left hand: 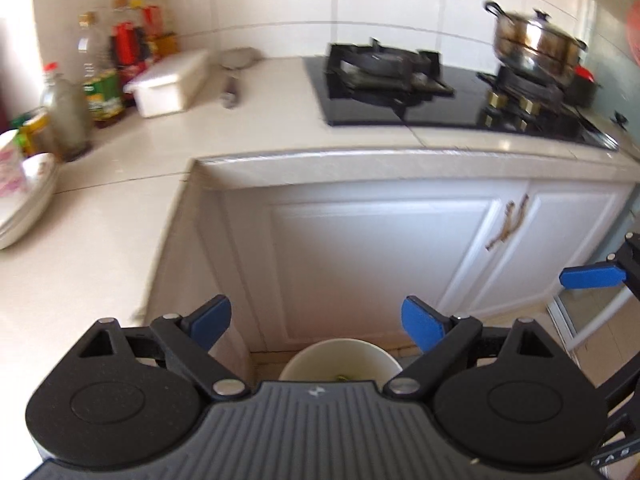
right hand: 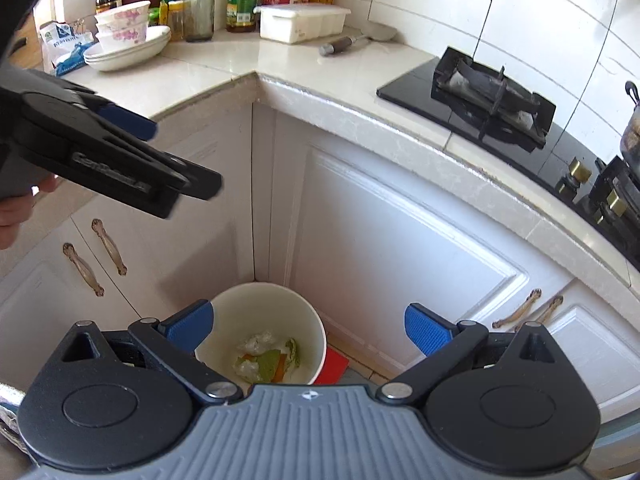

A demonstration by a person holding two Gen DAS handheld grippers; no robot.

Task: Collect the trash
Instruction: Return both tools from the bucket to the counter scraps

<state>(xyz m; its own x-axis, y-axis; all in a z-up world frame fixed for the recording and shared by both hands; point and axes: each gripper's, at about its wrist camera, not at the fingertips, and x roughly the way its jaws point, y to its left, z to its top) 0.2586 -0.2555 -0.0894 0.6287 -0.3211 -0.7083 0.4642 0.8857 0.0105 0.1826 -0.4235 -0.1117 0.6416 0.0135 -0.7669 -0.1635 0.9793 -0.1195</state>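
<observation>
A white round bin [right hand: 256, 312] stands on the floor in the corner of the cabinets. It holds crumpled white paper and green and orange scraps [right hand: 268, 356]. My right gripper [right hand: 308, 330] hangs open above the bin's mouth, with nothing between its blue pads. In the left wrist view my left gripper [left hand: 316, 324] is open and empty, higher up, and only the bin's far rim [left hand: 340, 350] shows under it. The right wrist view shows the left gripper from the side at upper left, with a blue finger [right hand: 128, 120] and a hand [right hand: 16, 208] on its grip. One right gripper finger [left hand: 592, 276] shows at the right edge.
An L-shaped counter [right hand: 224, 68] carries stacked bowls [right hand: 128, 40], several bottles [right hand: 240, 0], a white lidded box [right hand: 300, 20] and a knife [right hand: 340, 44]. A black gas hob [left hand: 400, 80] with a steel pot [left hand: 536, 48] lies to the right. White cabinet doors [left hand: 360, 260] stand behind the bin, with a red flat thing [right hand: 332, 364] beside it.
</observation>
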